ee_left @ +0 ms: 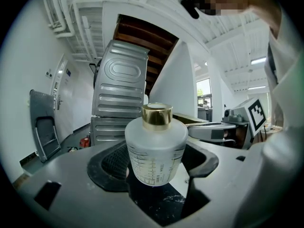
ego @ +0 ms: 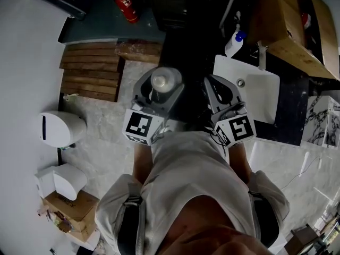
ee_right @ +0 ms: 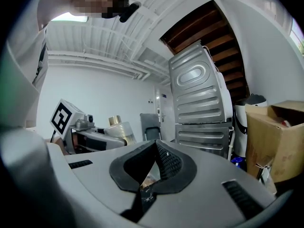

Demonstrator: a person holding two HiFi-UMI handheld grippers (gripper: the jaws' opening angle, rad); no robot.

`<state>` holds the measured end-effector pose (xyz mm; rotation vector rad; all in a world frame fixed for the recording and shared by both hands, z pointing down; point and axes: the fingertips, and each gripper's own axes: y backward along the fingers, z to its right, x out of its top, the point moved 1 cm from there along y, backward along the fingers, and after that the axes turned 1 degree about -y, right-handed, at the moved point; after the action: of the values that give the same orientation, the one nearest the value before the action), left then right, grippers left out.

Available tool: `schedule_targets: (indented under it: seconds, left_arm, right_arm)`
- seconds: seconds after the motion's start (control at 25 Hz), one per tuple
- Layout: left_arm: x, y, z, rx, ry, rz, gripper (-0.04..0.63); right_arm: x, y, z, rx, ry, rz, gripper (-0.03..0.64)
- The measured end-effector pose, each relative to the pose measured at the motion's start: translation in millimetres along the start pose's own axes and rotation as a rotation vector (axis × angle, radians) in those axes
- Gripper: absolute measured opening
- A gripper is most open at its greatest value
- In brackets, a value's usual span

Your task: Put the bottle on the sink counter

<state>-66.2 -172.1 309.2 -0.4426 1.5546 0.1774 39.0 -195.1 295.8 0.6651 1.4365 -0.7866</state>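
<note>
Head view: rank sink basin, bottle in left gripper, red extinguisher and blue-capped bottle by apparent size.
1. sink basin, clearly largest.
2. held bottle, slightly bigger than the rest, but nearest the camera, so unsure.
3. red extinguisher and blue-capped bottle look alike; not ranked.

Pretty tight up there tbh. The white basin [ego: 255, 97] eats most of the tabletop [ego: 291, 97], so the only bare bits are the dark strips along its right and near sides. A faucet [ego: 261, 54] and a blue-capped soap bottle [ego: 234, 42] crowd the back-left corner, with a cardboard box [ego: 289, 28] right behind them. The approach from the basin's left side looks open.
</note>
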Motion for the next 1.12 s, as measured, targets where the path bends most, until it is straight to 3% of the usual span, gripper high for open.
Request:
schedule_targets:
  seconds: [0.68,1.12]
  left_arm:
    - [-13,-61,12,0.025,-0.047,-0.077,0.327]
    - [-37,-87,-10,-0.032,-0.060,-0.109,0.327]
  right_arm:
    - [-23,-6,46,0.008,-0.060,-0.026,-0.002]
    - [-48,-28,56,-0.059,-0.087,-0.076,-0.002]
